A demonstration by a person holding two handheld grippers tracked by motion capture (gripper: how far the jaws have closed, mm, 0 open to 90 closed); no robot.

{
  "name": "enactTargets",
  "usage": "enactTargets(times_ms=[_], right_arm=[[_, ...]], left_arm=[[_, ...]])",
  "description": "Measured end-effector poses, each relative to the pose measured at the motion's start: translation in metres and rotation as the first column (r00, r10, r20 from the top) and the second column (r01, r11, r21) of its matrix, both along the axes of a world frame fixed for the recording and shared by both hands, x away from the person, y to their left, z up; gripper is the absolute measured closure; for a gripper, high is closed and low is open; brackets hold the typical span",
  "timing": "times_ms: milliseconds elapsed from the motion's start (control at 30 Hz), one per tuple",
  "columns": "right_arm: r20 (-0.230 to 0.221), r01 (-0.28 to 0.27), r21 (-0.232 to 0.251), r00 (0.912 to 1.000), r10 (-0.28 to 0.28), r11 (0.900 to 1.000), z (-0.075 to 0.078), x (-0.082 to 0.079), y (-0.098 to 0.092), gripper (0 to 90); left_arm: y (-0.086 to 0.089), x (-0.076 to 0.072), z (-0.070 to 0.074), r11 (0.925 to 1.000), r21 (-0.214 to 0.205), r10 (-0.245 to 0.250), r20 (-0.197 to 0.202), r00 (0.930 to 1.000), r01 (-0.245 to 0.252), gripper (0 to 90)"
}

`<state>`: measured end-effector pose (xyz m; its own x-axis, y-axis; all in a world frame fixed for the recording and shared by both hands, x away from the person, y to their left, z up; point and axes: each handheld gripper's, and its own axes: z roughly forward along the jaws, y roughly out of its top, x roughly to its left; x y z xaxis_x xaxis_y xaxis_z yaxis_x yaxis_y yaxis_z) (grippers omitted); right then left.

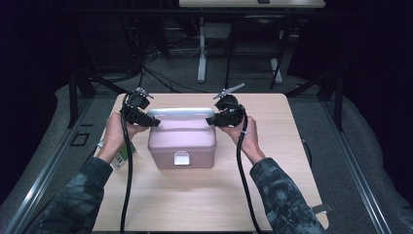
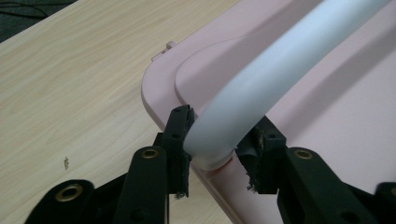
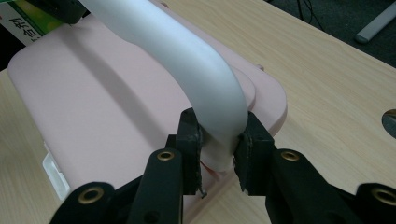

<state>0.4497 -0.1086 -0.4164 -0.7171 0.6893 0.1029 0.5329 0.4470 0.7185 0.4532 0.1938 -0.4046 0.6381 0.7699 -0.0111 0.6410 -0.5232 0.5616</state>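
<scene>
With both hands in from six o'clock, we've got a pink storage box [image 1: 182, 139] sitting dead centre on the worktop [image 1: 204, 200], white latch [image 1: 181, 158] facing the person. Its white carry handle [image 1: 181, 113] arches across the lid along the far edge, and that's where the action is.

Left tongs [image 1: 155, 122] come in from nine o'clock and sit at the handle's left foot. Up close in the left gripper view, the left tongs [image 2: 215, 140] have one pad pressed on the handle [image 2: 261, 84] and the other snug against it: clenched on the handle's end, just above the lid [image 2: 327, 121].

Right tongs [image 1: 210, 120] mirror that from three o'clock. In the right gripper view, the right tongs [image 3: 219, 142] squeeze the handle [image 3: 187, 51] right at its bend, both pads biting the white plastic where it meets the lid [image 3: 93, 107].

So, a two-handed grip on the handle's ends, and a lift or a swing of the handle looks likely. Here's the risk: that handle is smooth and round, and both grips sit on the curved part, so the pads could slide off under load. Pull unevenly and the box tilts, or drags toward the green carton [image 1: 122, 155] at eight o'clock. And if the latch isn't truly fastened, lifting by the handle could pop the lid.
</scene>
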Motion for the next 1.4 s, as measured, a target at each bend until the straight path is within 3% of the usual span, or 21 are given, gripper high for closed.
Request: enactTargets(times_ms=[233, 400, 767, 933, 1100, 1400], right_arm=[[0.014, -0.013, -0.045, 0.9998, 0.014, 0.9989, 0.002, -0.002, 0.003, 72.6], [0.033, -0.023, -0.139, 0.9991, 0.028, 0.9900, 0.006, -0.006, 0.011, 72.2], [0.013, -0.024, -0.189, 0.9996, 0.027, 0.9818, 0.009, -0.003, 0.018, 70.1], [-0.003, -0.033, -0.227, 0.9994, 0.033, 0.9733, 0.011, -0.004, 0.018, 72.0], [-0.020, -0.043, -0.235, 0.9990, 0.039, 0.9712, 0.012, -0.006, 0.014, 72.1], [-0.050, -0.044, -0.213, 0.9982, 0.035, 0.9760, 0.013, -0.016, -0.007, 71.9]], left_arm=[[-0.001, -0.002, 0.002, 0.9997, 0.023, -0.004, -0.006, 1.0000, 0.004, 71.0], [-0.005, -0.004, 0.003, 0.9981, 0.062, -0.007, -0.014, 0.9999, 0.008, 71.2], [-0.011, -0.005, 0.005, 0.9949, 0.098, -0.023, -0.024, 0.9994, 0.026, 71.5], [-0.013, -0.006, 0.006, 0.9932, 0.110, -0.036, -0.031, 0.9989, 0.039, 71.5], [-0.018, -0.007, 0.007, 0.9925, 0.105, -0.057, -0.050, 0.9971, 0.062, 71.6], [-0.035, -0.014, 0.008, 0.9881, 0.105, -0.105, -0.068, 0.9922, 0.112, 71.9]])
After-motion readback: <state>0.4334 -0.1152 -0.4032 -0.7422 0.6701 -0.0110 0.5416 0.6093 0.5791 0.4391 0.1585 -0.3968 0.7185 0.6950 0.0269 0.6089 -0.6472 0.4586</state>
